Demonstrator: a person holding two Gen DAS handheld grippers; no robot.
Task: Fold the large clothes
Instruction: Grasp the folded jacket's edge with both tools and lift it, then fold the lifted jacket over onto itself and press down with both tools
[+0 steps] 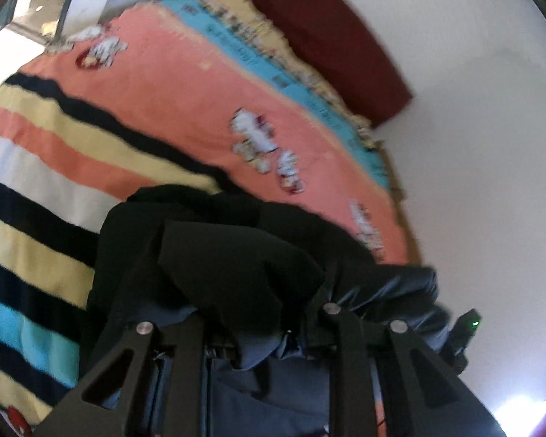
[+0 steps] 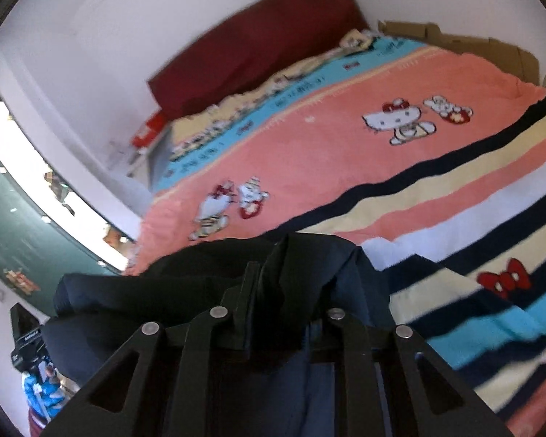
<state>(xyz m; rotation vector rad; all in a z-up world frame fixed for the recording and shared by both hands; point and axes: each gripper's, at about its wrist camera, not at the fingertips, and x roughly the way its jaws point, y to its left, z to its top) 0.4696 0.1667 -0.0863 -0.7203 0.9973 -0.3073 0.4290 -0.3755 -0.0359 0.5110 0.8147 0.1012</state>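
Note:
A large dark navy garment (image 1: pixel 236 255) hangs bunched over my left gripper (image 1: pixel 244 291), which is shut on its fabric and holds it above the bed. The same garment (image 2: pixel 200 284) drapes over my right gripper (image 2: pixel 273 291), also shut on a fold of it. The cloth hides most of both grippers' fingers. The other gripper (image 1: pixel 462 331) shows at the right edge of the left wrist view, and in the right wrist view (image 2: pixel 27 338) at the lower left.
A bed with a pink, striped cartoon-print blanket (image 2: pixel 345 145) lies below. A dark red headboard (image 2: pixel 258 43) stands against the white wall. Cardboard (image 2: pixel 455 43) sits at the bed's far side. A window (image 2: pixel 36 189) is on the left.

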